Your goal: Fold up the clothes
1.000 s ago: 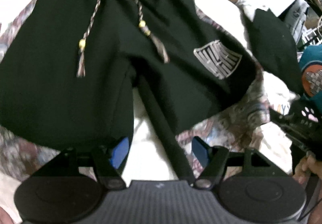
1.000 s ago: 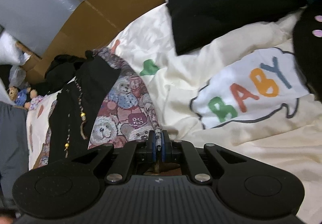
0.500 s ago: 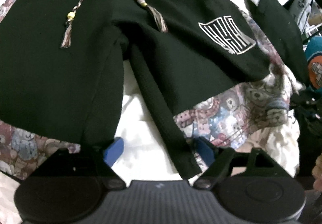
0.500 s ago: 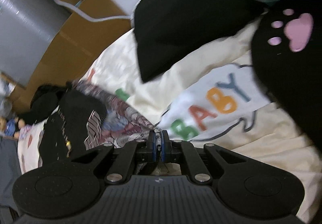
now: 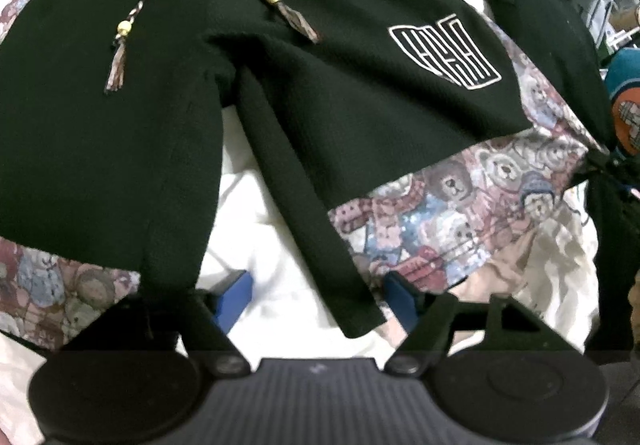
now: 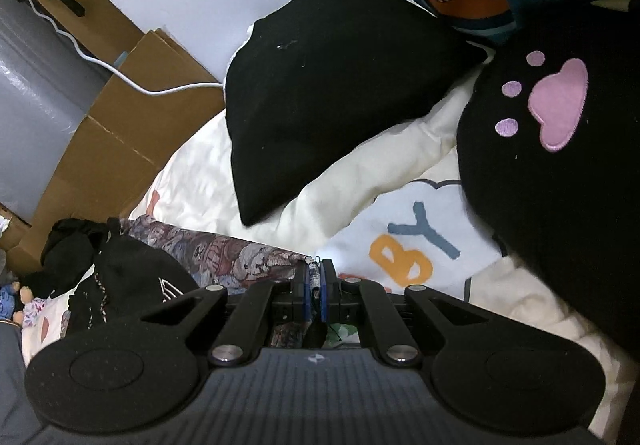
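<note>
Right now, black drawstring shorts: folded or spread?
Spread. Black drawstring shorts lie flat on the cream bedding, both legs splayed apart, drawstrings showing.

The right gripper (image 6: pixel 317 281) has its 2 blue pads pressed together on the edge of the teddy-bear patterned cloth (image 6: pixel 240 257). The black shorts (image 6: pixel 132 281) lie on this cloth at left. Behind are a black pillow (image 6: pixel 320 105) and a cream blanket (image 6: pixel 360 181).

Left gripper (image 5: pixel 316 301) closing — right gripper (image 6: pixel 317 281) clamped.
</note>
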Available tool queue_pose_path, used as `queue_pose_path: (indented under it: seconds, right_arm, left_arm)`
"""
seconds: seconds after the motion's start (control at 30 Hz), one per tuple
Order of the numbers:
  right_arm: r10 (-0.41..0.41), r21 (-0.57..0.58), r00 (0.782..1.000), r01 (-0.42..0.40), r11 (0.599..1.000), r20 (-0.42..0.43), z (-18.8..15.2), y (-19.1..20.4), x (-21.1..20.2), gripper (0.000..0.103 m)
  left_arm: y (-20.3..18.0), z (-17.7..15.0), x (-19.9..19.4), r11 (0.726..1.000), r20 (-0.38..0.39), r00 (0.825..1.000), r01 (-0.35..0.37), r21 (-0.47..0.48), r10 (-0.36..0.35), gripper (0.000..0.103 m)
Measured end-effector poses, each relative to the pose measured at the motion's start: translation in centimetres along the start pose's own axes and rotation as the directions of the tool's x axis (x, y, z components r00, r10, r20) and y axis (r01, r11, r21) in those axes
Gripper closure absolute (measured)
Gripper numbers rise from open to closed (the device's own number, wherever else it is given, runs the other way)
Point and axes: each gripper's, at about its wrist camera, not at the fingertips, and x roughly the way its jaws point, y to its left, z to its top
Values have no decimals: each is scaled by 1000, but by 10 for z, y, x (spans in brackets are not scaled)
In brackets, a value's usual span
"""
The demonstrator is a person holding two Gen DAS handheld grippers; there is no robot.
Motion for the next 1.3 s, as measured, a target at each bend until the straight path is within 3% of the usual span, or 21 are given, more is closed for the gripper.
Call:
queue_pose_path:
  seconds: [0.1,0.2,0.3,0.33,0.4,0.47,0.5,0.53,0.67,0.87,0.97,1.2,1.27,1.3]
  right_arm:
    - [-4,2,1000,4,1000,-9,5,-3,4,98]
    - [-14,-17,1000,13,1000,-28,6,-1,10,98]
    - [10,35,999,-8,999,-54,6,-8,17,97]
    - [20,60,998,-17,998,-55,6,-12,17,94]
    - [37,105,997,-30,994,-62,5,-18,17,89]
    - [43,129,997,-34,991,-66,6,-22,16,80]
    - [43,146,997,-34,989,-62,6,-25,15,70]
    - [45,157,997,-35,987,-57,6,-26,14,63]
    - [88,233,996,-77,969,-35,5,-34,12,61]
    - [85,265,996,-80,961,-6,4,-38,4,61]
    - [92,267,995,-81,960,-29,0,-38,5,61]
    - [104,290,992,-78,954,-77,-4,-39,19,61]
    - [106,292,991,-80,953,-75,-4,-39,21,66]
    - [104,290,992,-80,954,-70,-4,-40,20,80]
  left_arm:
    - [-1,-1,2,1000,-10,1000,11,-14,-11,38]
    - [-1,-1,4,1000,-14,1000,13,-18,-13,39]
    - [1,-3,5,1000,-10,1000,11,-10,-12,42]
    - [2,-4,5,1000,-6,1000,8,4,-8,46]
    - [4,-5,4,1000,-1,1000,0,28,0,69]
    - [9,-4,3,1000,-6,1000,8,22,-8,81]
    - [13,-4,2,1000,-10,1000,16,15,-16,87]
    - [16,-4,0,1000,-13,1000,24,9,-24,89]
    - [25,-2,-7,999,-20,999,38,-4,-38,98]
    - [29,6,-21,999,17,999,29,-28,-28,98]
    - [5,21,-22,999,36,999,25,-26,-24,99]
    - [-2,26,-17,999,35,999,32,-18,-31,99]
    - [-2,24,-14,999,21,999,35,-18,-35,98]
    - [-1,23,-13,999,11,999,38,-21,-38,92]
